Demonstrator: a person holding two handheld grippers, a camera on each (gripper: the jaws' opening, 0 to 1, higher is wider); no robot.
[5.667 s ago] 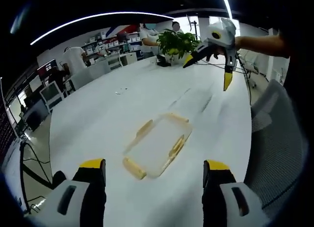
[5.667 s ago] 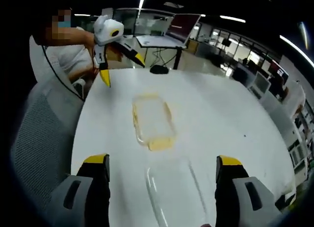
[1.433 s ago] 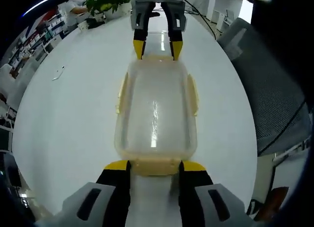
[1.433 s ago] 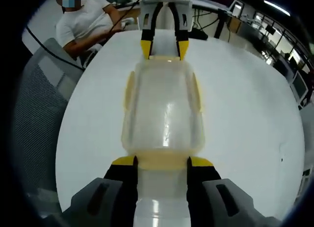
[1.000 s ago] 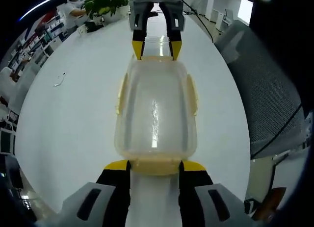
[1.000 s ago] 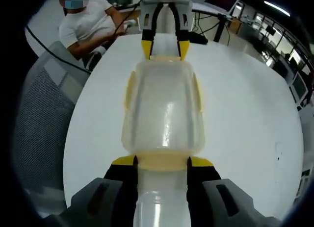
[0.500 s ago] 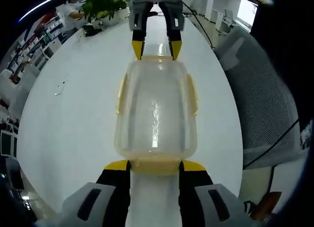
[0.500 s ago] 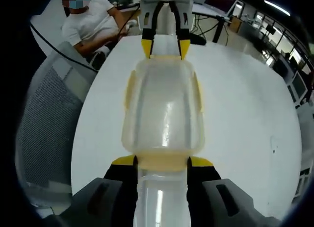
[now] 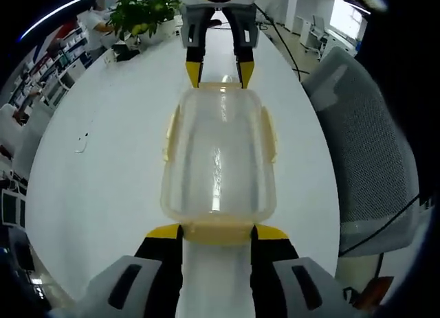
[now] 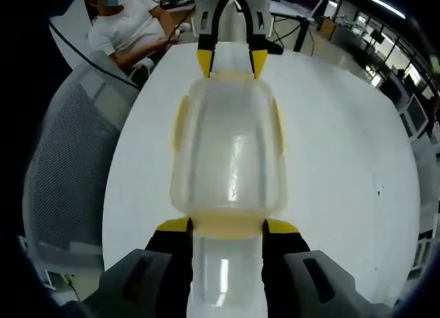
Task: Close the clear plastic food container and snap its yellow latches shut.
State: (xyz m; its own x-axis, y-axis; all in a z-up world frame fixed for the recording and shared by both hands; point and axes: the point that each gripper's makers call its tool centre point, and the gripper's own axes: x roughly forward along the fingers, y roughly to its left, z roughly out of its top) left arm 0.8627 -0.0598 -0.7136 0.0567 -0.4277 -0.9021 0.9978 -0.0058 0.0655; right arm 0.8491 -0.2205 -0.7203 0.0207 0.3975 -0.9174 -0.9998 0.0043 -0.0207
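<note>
Clear plastic food container (image 9: 218, 167) sits between the two claws, lengthwise, above the white counter (image 9: 103, 180). Lid looks seated on top; whether it is fully pressed down cannot be told. Yellow latches run along both long sides (image 9: 171, 129) and both short ends.

Left gripper view: left claw (image 9: 216, 233) at the bottom, jaws closed in on the near end latch (image 9: 217, 231), pinching it. Right claw (image 9: 220, 72) comes in from the top, its yellow tips at the far end of the container. Beyond it a potted plant (image 9: 141, 14) at the counter's far edge, and shelving past that. A small pale scrap (image 9: 82, 143) lies on the counter well off to one side. Grey mesh chair (image 9: 368, 146) just past the counter's edge.

Right gripper view: right claw (image 10: 226, 227) pinches the near end latch (image 10: 227, 225); left claw (image 10: 232, 62) grips the far end. A seated person in a white shirt (image 10: 130, 29) beyond the counter corner, a mesh chair (image 10: 72, 167) beside the edge, office desks and monitors behind.

Open counter on both long sides of the container; the chair side has the narrower margin.
</note>
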